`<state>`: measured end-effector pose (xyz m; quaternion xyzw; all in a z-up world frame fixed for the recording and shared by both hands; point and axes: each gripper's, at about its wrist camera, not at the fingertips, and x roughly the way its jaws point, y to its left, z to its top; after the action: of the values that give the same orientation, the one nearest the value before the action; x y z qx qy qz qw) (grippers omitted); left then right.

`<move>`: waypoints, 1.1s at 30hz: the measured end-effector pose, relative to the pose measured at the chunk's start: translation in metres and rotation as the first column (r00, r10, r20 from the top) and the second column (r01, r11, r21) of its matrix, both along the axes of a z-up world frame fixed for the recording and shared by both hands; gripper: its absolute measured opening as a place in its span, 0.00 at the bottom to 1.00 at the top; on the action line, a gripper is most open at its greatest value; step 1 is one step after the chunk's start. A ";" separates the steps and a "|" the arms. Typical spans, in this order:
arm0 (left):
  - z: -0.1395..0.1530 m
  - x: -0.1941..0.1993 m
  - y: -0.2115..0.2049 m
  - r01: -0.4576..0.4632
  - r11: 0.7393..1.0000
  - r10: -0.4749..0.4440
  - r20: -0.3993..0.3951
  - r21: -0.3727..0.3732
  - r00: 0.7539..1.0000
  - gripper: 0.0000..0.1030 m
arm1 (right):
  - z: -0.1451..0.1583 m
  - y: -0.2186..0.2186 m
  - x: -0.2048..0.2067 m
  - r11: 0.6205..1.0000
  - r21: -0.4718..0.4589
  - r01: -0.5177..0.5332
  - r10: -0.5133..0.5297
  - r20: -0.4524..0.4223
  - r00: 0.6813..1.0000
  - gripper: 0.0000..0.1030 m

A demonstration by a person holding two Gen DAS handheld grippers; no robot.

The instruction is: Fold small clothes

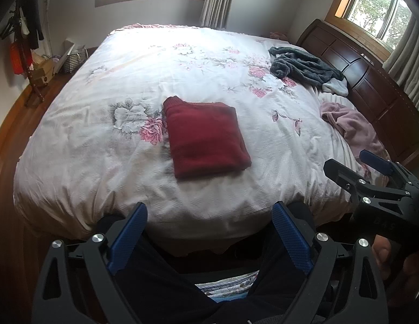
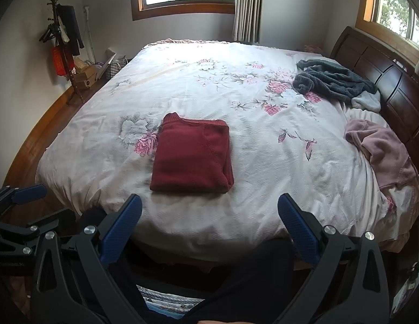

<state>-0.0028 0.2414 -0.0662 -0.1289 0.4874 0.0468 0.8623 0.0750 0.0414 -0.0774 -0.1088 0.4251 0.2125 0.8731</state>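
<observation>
Left gripper [image 1: 209, 232] and right gripper [image 2: 209, 224]: both spread wide, empty, hovering off near bed edge. Red sweater [image 2: 192, 156] lies folded mid-bed [image 2: 182, 81]. Fold looks done; next likely pink garment [image 2: 382, 151] (grey garment [image 2: 333, 81] further off). No containers involved.

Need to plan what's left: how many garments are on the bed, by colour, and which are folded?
Dark red, folded: 1, the red sweater in the middle of the bed.
Grey, unfolded: 1, the grey fleece near the headboard.
Pink, unfolded: 1, the pink garment at the right edge.
White, unfolded: 1, a small white piece beside the grey one.
Total: 4
</observation>
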 end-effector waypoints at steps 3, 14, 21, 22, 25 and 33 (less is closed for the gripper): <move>0.000 0.000 -0.001 -0.002 1.000 0.002 0.000 0.001 1.000 0.91 | 0.000 0.000 0.000 1.000 0.000 0.001 -0.001 0.000 1.000 0.97; -0.001 -0.001 -0.001 -0.002 1.000 0.002 0.000 0.001 1.000 0.91 | 0.000 0.000 0.000 1.000 -0.001 -0.001 0.001 0.000 1.000 0.97; 0.000 -0.001 -0.001 -0.001 1.000 0.001 0.001 0.001 1.000 0.91 | 0.000 0.000 0.001 1.000 -0.001 -0.001 0.001 0.003 1.000 0.97; -0.001 -0.001 -0.001 0.001 1.000 -0.001 0.002 0.002 1.000 0.91 | 0.001 -0.001 0.002 1.000 -0.001 -0.002 0.002 0.004 1.000 0.97; -0.003 -0.001 0.001 0.005 1.000 -0.005 0.003 0.003 1.000 0.91 | 0.001 -0.002 0.006 1.000 -0.003 -0.004 0.004 0.005 1.000 0.97; -0.003 0.000 0.003 0.007 1.000 -0.007 0.006 0.005 1.000 0.91 | 0.001 -0.002 0.006 1.000 0.000 -0.001 0.001 0.003 1.000 0.97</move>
<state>-0.0026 0.2449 -0.0690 -0.1251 0.4854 0.0444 0.8641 0.0812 0.0399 -0.0765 -0.1093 0.4236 0.2126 0.8737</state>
